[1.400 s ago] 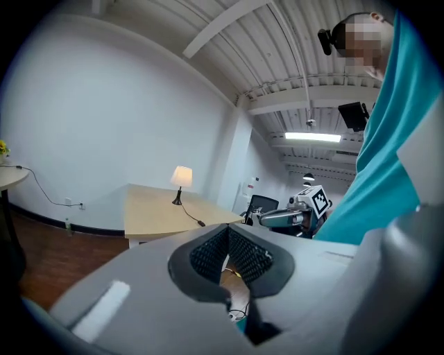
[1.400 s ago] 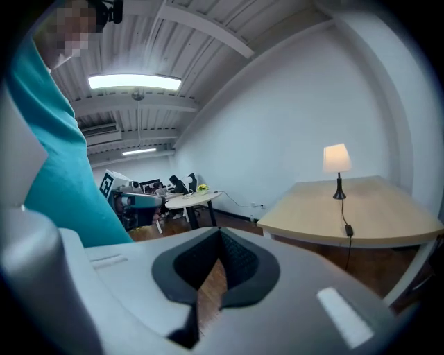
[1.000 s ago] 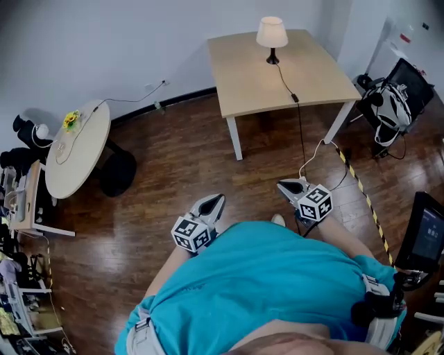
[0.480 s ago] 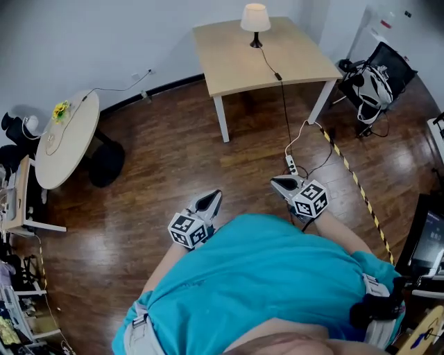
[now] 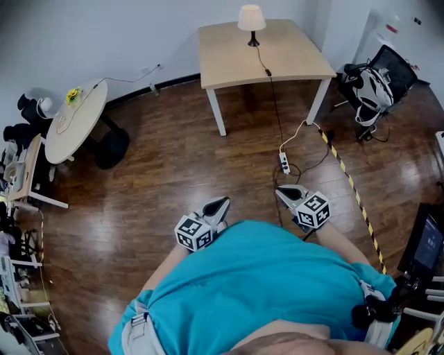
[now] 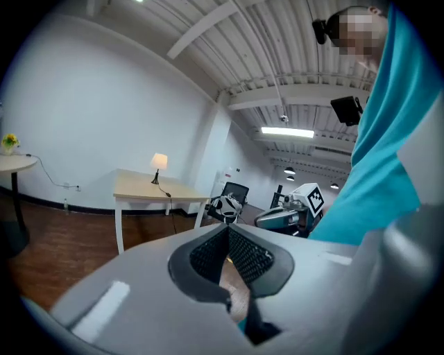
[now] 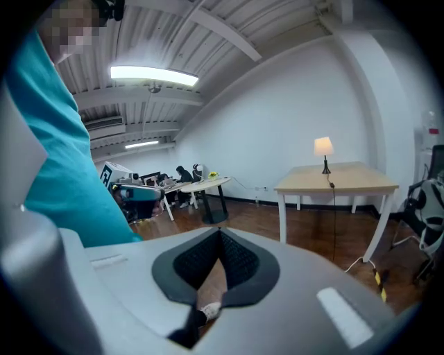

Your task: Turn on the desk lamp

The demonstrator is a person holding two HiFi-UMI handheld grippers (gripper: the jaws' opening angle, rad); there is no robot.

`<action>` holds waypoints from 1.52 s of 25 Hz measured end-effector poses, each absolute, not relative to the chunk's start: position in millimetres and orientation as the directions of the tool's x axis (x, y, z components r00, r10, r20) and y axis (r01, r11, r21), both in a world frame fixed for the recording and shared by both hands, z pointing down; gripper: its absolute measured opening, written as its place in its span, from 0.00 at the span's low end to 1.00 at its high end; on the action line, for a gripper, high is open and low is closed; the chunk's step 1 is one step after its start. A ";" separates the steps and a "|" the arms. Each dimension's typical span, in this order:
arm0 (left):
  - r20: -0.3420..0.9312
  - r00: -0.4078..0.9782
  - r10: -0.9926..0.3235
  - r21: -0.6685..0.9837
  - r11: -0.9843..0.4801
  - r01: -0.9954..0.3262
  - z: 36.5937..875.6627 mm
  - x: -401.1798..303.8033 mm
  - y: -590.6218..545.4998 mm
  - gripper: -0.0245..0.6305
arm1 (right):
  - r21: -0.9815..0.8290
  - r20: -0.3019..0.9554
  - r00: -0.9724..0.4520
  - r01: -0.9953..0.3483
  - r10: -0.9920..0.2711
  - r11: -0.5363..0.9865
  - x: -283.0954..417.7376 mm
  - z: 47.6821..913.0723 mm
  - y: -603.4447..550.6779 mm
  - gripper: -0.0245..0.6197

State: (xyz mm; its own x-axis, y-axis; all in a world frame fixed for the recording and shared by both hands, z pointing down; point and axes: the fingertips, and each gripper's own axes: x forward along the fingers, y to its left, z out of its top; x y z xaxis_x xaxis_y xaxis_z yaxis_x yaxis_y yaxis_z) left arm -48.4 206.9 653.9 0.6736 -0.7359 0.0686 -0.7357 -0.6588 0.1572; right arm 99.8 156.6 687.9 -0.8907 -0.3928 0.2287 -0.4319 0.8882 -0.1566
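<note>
Head view is showing the left gripper [image 5: 220, 203] hanging close to the person's body, its jaws resting together on nothing. The right gripper [image 5: 282, 191] is sitting the same way, pressed closed and empty. The desk lamp [image 5: 251, 19] is standing at the far edge of the desk [image 5: 236, 59], well apart from both grippers, so a walk across the wooden floor is likely coming first.

The main risk is lying underfoot. The lamp's cord [image 5: 272, 90] is trailing off the desk to a power strip [image 5: 284, 163] just ahead of the right gripper, and a foot catching it could be pulling the plug out or dragging the lamp over. A small dark lump on the cord [image 5: 268, 71] is possibly the switch; closed jaws pushing too hard there could be tugging the light lamp along.

At the left, a round table [image 5: 73, 132] is carrying flowers [image 5: 71, 95], well off the route. At the right, striped tape [image 5: 350, 187] is running along the floor, and a chair [image 5: 378, 76] loaded with gear is crowding the desk's right corner.
</note>
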 end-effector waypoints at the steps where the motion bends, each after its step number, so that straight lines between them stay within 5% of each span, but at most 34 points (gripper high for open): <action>1: 0.078 0.667 -0.741 0.140 -0.655 -0.743 654.2 -39.0 212.2 0.08 | -0.174 0.225 -0.892 -0.433 -0.392 0.885 112.1 694.4 159.8 0.04; 9: 0.057 0.671 -0.739 0.122 -0.662 -0.740 661.9 -34.0 279.0 0.08 | -0.171 0.191 -0.907 -0.408 -0.376 0.897 105.9 698.5 230.5 0.04; 17: -0.004 0.692 -0.722 0.137 -0.686 -0.715 660.2 -159.5 370.9 0.08 | -0.183 0.169 -0.881 -0.468 -0.441 0.865 -1.5 688.2 327.5 0.04; 38: -0.029 0.685 -0.728 0.157 -0.680 -0.716 647.4 -190.0 399.9 0.08 | -0.172 0.148 -0.891 -0.450 -0.429 0.876 -36.2 665.0 363.3 0.04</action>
State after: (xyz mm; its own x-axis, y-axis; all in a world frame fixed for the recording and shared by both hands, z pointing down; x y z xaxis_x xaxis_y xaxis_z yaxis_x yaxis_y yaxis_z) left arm -190.0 399.9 647.4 0.6849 -0.7280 -0.0287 -0.7162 -0.6800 0.1569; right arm -36.2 363.3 665.0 -0.8913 -0.4286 0.1482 -0.4499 0.8764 -0.1715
